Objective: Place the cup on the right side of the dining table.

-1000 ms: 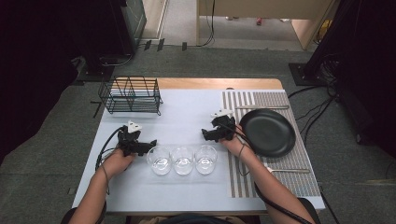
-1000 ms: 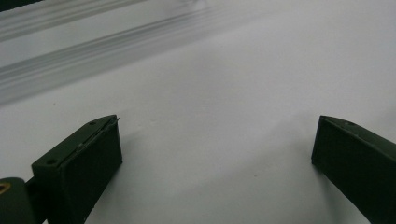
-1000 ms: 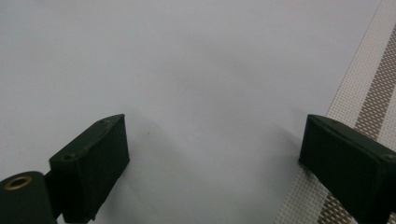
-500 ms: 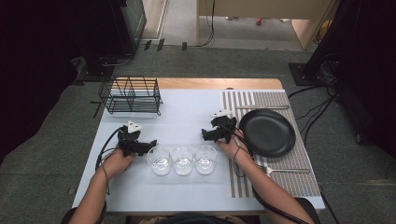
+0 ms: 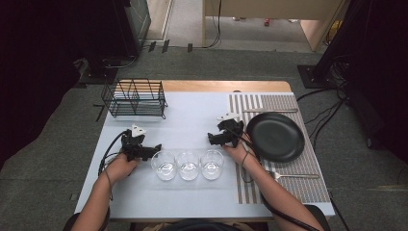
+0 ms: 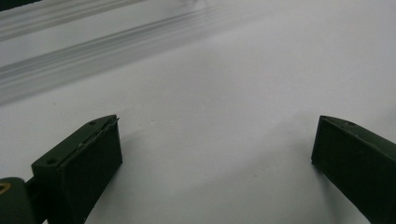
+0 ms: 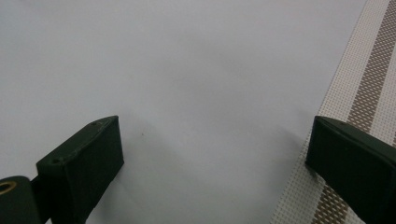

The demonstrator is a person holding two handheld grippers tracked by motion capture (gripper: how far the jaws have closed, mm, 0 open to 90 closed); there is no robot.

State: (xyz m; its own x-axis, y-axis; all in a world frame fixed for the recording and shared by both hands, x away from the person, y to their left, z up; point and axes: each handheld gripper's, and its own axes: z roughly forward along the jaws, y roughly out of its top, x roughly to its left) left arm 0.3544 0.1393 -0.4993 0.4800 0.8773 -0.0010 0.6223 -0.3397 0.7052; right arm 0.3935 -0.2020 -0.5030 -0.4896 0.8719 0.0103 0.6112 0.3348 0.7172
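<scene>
Three clear glasses sit in a tight row near the front edge of the tabletop (image 5: 192, 120), and both tongs are parked either side of them with nothing picked up. The left tongs (image 5: 153, 148) rest just beside the left glass (image 5: 164, 165), jaws wide apart and empty; in the left gripper view (image 6: 215, 154) it's just bare white surface between them. The right tongs (image 5: 215, 139) sit a bit beyond the right glass (image 5: 212, 163), near the edge of the striped placemat (image 5: 250, 187), also spread wide with nothing in them, which the right gripper view (image 7: 215, 154) backs up.

My read is that this is the very start, with each hand lining up on a glass. The middle glass (image 5: 188, 165) is touching or nearly touching its neighbours, so I'd guess the outer ones go first. The wire rack (image 5: 135, 98) at the far left looks like the likely destination, but that's a guess.

The next move needs one jaw over the rim and one outside, or a grip round the wall, closed gently, since glass is slick and the row is tight enough that a nudge would knock the next one.

Room-wise, there's a big open patch of tabletop between the glasses and the rack, so lifting far and left is clear. The right side is more crowded: the black plate (image 5: 275, 136) sits just right of the right hand (image 5: 236, 153), and a fork (image 5: 293, 175) lies on the mat near the front. The front edge is close behind the glasses, so don't drag them nearer.
</scene>
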